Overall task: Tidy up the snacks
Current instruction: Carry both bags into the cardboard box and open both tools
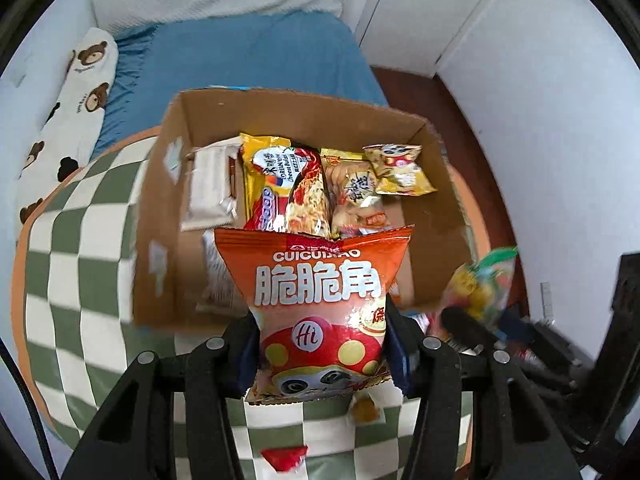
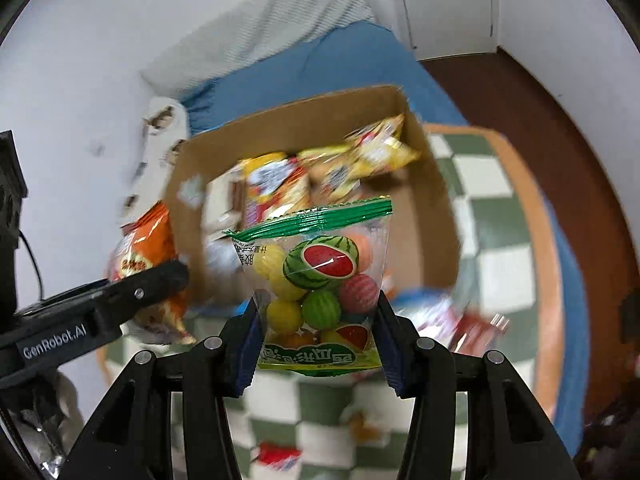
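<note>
My left gripper (image 1: pixel 320 354) is shut on an orange snack bag (image 1: pixel 316 280) and holds it above the near edge of the open cardboard box (image 1: pixel 160 216). The box holds several snack packets, among them a yellow-red noodle pack (image 1: pixel 288 184). My right gripper (image 2: pixel 316 338) is shut on a clear bag of fruit-shaped candy (image 2: pixel 320 280), held before the same box (image 2: pixel 436 216). The orange bag (image 2: pixel 144 256) and the left gripper's finger (image 2: pixel 120 300) show at the left of the right wrist view. The candy bag (image 1: pixel 484 284) shows blurred at the right of the left wrist view.
The box stands on a green-and-white checkered mat (image 1: pixel 80 248) with an orange border. Loose snack packets lie on the mat near the grippers (image 1: pixel 286 458) (image 2: pixel 476 326). A blue bed (image 1: pixel 248 56) with a bear-print pillow (image 1: pixel 72 108) lies behind. White cabinets (image 1: pixel 432 12) stand at the right.
</note>
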The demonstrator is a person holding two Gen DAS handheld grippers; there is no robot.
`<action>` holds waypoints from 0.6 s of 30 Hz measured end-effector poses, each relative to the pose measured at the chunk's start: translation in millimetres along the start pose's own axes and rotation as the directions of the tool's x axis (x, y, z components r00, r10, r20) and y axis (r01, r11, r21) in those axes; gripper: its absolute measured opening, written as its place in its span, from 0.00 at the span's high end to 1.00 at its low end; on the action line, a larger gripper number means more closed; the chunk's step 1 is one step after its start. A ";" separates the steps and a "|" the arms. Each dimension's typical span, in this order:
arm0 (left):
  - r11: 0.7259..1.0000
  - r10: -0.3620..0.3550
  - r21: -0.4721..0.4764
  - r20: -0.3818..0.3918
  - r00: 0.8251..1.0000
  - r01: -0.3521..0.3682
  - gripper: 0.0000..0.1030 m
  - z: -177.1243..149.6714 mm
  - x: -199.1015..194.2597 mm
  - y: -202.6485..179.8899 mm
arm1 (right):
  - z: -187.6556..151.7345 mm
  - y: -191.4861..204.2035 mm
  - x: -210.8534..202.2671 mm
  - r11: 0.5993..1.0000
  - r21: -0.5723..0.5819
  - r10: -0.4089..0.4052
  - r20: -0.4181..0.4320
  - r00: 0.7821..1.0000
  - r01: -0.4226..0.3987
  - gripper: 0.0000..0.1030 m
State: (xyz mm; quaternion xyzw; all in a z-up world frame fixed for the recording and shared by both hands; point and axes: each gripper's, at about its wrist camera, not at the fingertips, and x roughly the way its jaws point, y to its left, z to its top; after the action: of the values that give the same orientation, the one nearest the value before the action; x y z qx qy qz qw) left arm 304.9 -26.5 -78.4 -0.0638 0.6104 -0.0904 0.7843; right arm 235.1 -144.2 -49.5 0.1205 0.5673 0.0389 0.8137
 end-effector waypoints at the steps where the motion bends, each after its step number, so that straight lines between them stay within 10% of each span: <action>1: 1.000 0.012 -0.001 -0.022 1.000 -0.012 0.52 9.6 11.8 0.6 | 7.3 -3.1 6.9 1.000 -0.006 -0.017 -0.012 1.000 0.017 0.48; 9: 0.998 0.061 -0.008 -0.183 0.981 -0.064 0.52 38.1 100.9 15.6 | 48.5 -25.4 82.4 0.986 -0.048 -0.163 -0.148 0.975 0.158 0.46; 12: 0.998 0.056 -0.016 -0.215 0.975 -0.061 0.36 45.4 119.8 18.2 | 52.0 -34.4 102.1 0.989 -0.025 -0.147 -0.215 0.965 0.145 0.11; 14: 0.996 0.086 -0.014 -0.210 0.974 -0.091 0.18 49.2 125.8 19.7 | 50.0 -36.4 107.0 0.989 -0.019 -0.150 -0.228 0.962 0.149 0.10; 18: 0.996 0.075 -0.023 -0.202 0.977 -0.081 0.18 50.3 128.0 24.9 | 48.2 -34.0 110.8 0.985 -0.048 -0.170 -0.226 0.959 0.163 0.10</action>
State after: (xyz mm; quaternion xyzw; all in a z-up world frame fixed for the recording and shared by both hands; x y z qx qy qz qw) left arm 385.8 -30.8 -192.4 -0.0424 0.6898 -0.0561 0.7206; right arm 316.7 -162.3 -143.2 0.0554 0.6650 -0.0079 0.7448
